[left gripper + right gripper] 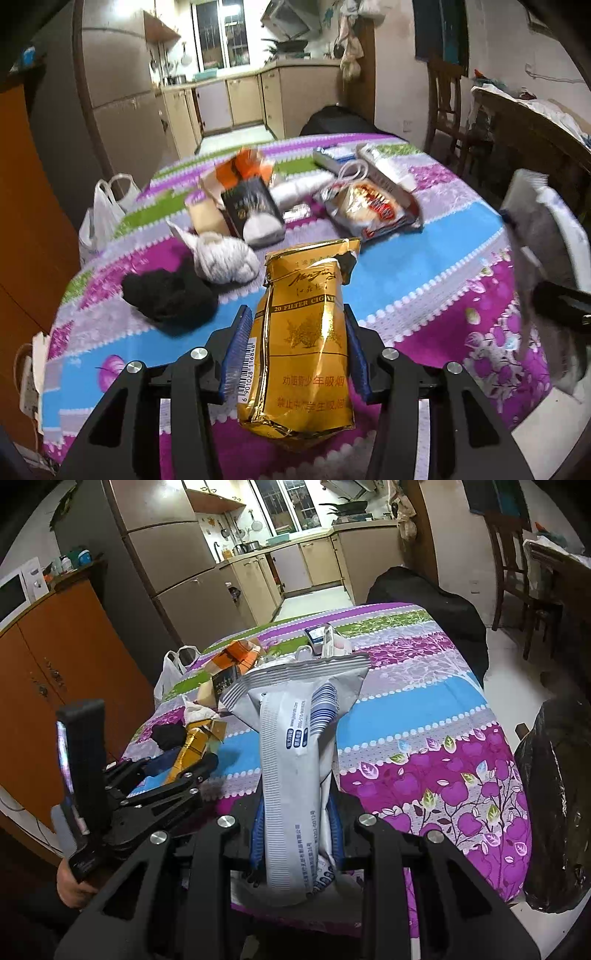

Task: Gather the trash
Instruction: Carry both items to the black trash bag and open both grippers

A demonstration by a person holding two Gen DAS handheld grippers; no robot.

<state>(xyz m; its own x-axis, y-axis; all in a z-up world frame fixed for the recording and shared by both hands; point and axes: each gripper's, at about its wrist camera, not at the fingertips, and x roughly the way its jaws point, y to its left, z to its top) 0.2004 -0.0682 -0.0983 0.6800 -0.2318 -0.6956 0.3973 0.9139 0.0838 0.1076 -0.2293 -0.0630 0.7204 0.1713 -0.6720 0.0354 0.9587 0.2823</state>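
My left gripper [295, 317] is shut on a crumpled gold cigarette pack [306, 332] and holds it above the near part of the table; the pack also shows in the right wrist view [192, 749]. My right gripper [295, 812] is shut on a grey-white plastic wrapper [291, 746], held upright over the table's near edge; it also shows at the right of the left wrist view [543, 229]. More trash lies further back: a black box [255, 210], an orange pack [243, 170], a red-white snack bag [373, 206], a crumpled tissue [221, 258] and a black cloth wad [170, 295].
The table wears a striped floral cloth [424, 266]. A white plastic bag [107, 214] hangs at its far left edge. A black trash bag [554, 812] stands right of the table. An orange cabinet [55, 664] is at the left, wooden chairs [517, 576] at the right.
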